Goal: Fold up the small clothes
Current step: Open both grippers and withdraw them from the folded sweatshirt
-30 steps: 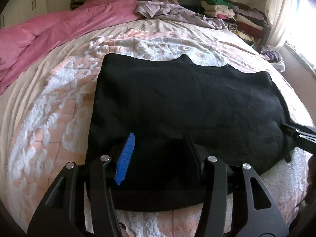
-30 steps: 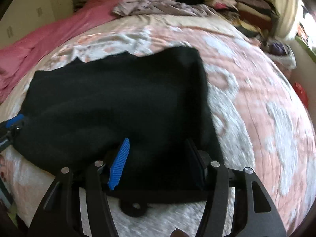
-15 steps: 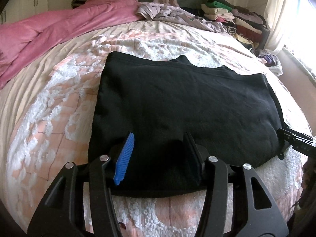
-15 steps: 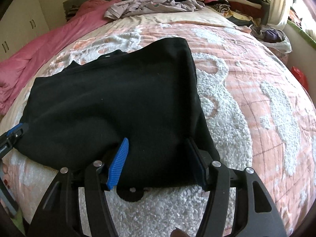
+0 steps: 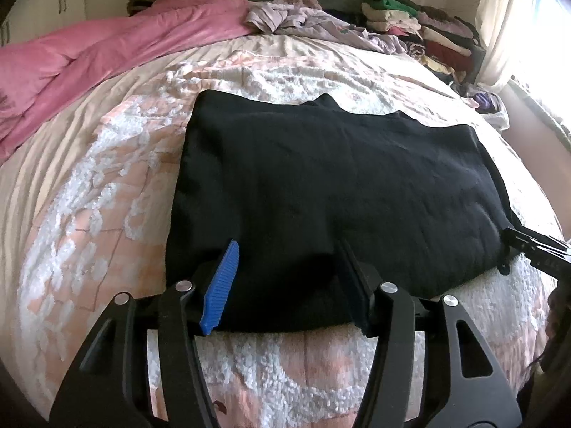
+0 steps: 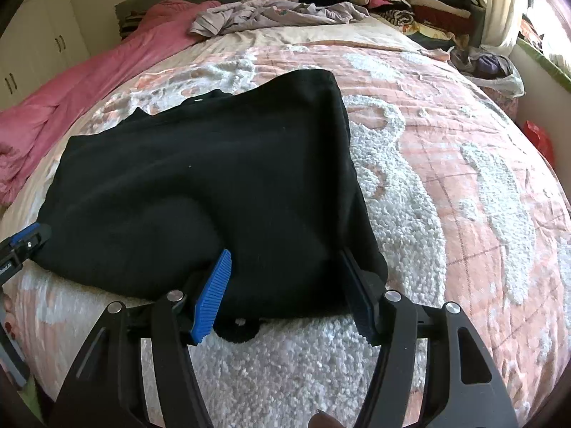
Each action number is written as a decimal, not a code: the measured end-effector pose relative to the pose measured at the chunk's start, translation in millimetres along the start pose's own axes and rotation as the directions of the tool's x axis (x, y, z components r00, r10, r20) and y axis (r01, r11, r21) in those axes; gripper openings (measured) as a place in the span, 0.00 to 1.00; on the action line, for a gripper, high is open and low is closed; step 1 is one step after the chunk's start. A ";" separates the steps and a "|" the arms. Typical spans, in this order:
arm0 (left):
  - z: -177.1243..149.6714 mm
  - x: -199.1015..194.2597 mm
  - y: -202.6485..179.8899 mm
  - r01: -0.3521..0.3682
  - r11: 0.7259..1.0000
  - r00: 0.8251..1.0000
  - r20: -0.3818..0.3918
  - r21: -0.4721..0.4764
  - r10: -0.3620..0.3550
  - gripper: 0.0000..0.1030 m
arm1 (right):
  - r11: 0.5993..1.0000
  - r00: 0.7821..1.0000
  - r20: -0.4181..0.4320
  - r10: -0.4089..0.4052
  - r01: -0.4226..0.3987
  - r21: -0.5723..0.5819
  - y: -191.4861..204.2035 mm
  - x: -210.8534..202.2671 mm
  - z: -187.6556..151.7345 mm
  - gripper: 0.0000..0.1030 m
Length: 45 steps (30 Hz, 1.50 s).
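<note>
Black knit cloth, a folded garment (image 5: 332,185), lies flat in the middle of the bed on a pink-and-white tufted bedspread (image 5: 89,214). Its near edge runs across the lower part of both views, and a small loop of black fabric pokes out from under that edge in the right wrist view.

The left gripper (image 5: 285,278) points down at the near left part of the garment. Its jaws are opening; the cloth's edge lies between the blue ribbed pad (image 5: 219,285) and the dark pad opposite, with a clear gap on each side, so nothing is pinched. The right gripper (image 6: 285,285) sits at the near right corner of the garment, jaws parted to about the same width, the hem between the pads but not squeezed. Each gripper's tip shows at the edge of the other's view, touching or just beside the garment's side.

Farther back, a pink duvet (image 5: 89,57) is bunched along the left side of the bed. Crumpled lilac clothes (image 6: 271,14) lie near the head of the bed, and a stack of folded clothes (image 5: 421,32) stands at the far right corner beside a pale curtain (image 5: 514,18). A fingertip (image 6: 323,421) shows at the bottom of the right wrist view.
</note>
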<state>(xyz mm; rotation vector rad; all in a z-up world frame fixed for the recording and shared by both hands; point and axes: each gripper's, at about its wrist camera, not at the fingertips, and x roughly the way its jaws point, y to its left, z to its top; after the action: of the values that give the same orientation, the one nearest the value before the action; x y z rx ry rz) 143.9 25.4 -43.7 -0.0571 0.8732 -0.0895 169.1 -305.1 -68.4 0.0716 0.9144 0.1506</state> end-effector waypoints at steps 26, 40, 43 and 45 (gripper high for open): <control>-12.8 -42.0 3.5 -0.034 0.999 0.999 0.028 -0.002 0.034 0.75 | 0.994 0.989 0.116 0.096 -0.090 -0.057 37.2 -60.9 -23.0 0.93; -4.9 -64.5 32.1 -0.056 0.996 0.994 0.085 -0.070 0.062 0.91 | 0.981 0.972 0.177 0.156 -0.131 -0.143 93.6 -86.0 -15.4 0.96; -3.8 -67.0 40.2 -0.067 0.993 0.993 0.090 -0.093 0.076 0.91 | 0.976 0.968 0.181 0.171 -0.141 -0.169 108.3 -88.2 -12.7 0.96; -2.4 -68.3 46.3 -0.068 0.991 0.993 0.093 -0.114 0.078 0.91 | 0.970 0.966 0.182 0.186 -0.151 -0.189 118.6 -89.5 -10.2 0.96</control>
<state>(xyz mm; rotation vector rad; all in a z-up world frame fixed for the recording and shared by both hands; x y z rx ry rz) 101.0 78.3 2.8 -0.1318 0.7817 0.0299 95.4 -202.3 10.4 0.0026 0.6923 0.3757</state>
